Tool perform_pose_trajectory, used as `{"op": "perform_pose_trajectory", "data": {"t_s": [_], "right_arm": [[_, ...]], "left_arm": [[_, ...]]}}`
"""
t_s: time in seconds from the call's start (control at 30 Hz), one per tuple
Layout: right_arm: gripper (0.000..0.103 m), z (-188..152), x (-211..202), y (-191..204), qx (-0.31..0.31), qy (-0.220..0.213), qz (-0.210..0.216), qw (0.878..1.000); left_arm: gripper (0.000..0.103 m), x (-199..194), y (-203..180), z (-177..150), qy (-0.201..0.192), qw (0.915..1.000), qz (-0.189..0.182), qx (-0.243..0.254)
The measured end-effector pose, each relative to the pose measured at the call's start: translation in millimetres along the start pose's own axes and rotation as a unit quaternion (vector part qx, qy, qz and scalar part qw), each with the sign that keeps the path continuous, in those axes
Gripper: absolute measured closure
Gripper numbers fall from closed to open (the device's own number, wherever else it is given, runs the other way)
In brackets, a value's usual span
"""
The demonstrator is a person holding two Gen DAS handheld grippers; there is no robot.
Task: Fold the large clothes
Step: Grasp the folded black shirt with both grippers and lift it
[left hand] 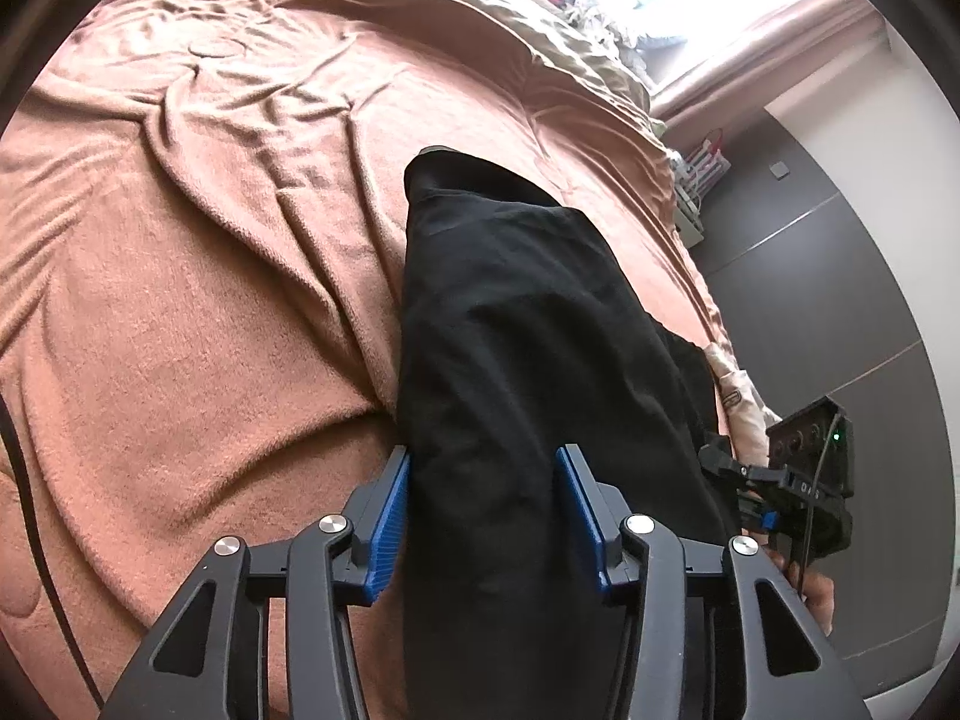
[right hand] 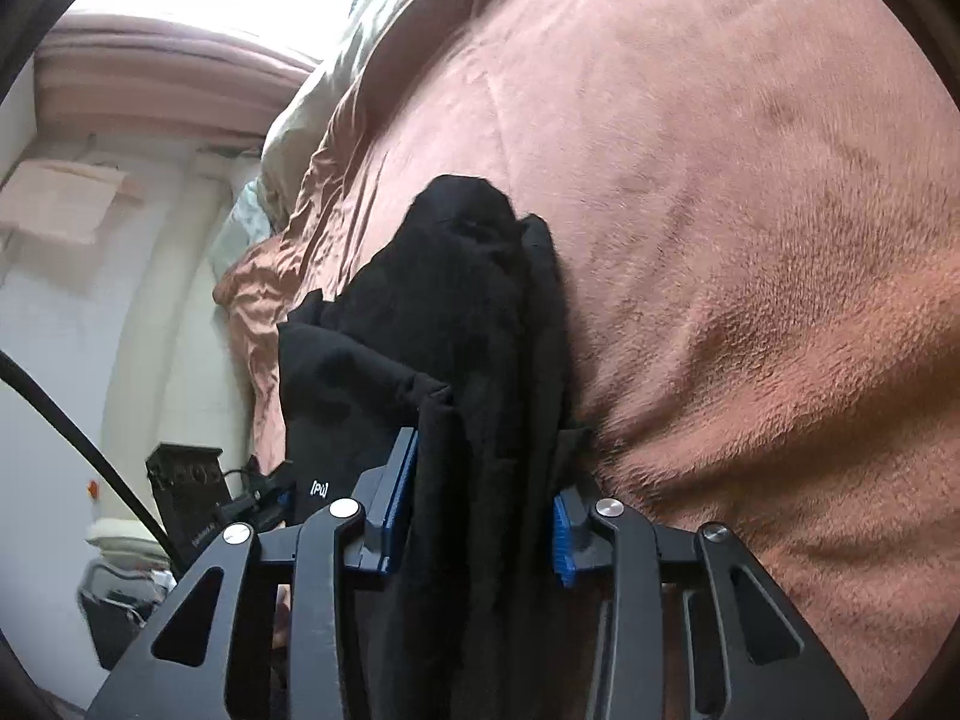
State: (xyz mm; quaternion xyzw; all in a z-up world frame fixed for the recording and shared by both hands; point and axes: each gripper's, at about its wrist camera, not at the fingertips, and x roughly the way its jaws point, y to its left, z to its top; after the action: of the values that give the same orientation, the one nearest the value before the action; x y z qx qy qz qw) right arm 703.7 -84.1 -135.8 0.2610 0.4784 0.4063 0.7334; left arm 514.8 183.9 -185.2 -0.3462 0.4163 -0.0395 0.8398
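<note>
Both tools clamp the black garment: the left tool (left hand: 483,516) has its blue pads pressed on a thick band of the black garment (left hand: 516,324), and the right tool (right hand: 483,516) pinches a bunched edge of it; from each tool the cloth runs toward twelve o'clock over the brown blanket (left hand: 210,240) on the bed; judging by this, a fold is being carried; next, lay both held ends down together, edges aligned, before releasing.

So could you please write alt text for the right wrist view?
The right gripper has a bunched black garment between its blue pads, over a brown blanket on a bed. The left gripper shows at lower left, with a bright window behind.
</note>
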Motion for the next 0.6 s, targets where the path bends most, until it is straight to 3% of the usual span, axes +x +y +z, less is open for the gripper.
{"op": "perform_pose_trajectory", "data": {"t_s": [0.17,0.43,0.6], "right_arm": [[0.063,4,3,2,0.011,0.015,-0.002,1.0],[0.05,5,13,-7,0.021,0.046,0.052,0.997],[0.05,6,15,-7,0.015,0.039,0.039,0.998]], "left_arm": [[0.053,6,-1,8,0.013,0.9999,0.007,-0.001],[0.053,14,-5,16,0.038,0.999,0.025,0.003],[0.058,15,-10,19,0.044,0.9985,0.031,-0.003]]}}
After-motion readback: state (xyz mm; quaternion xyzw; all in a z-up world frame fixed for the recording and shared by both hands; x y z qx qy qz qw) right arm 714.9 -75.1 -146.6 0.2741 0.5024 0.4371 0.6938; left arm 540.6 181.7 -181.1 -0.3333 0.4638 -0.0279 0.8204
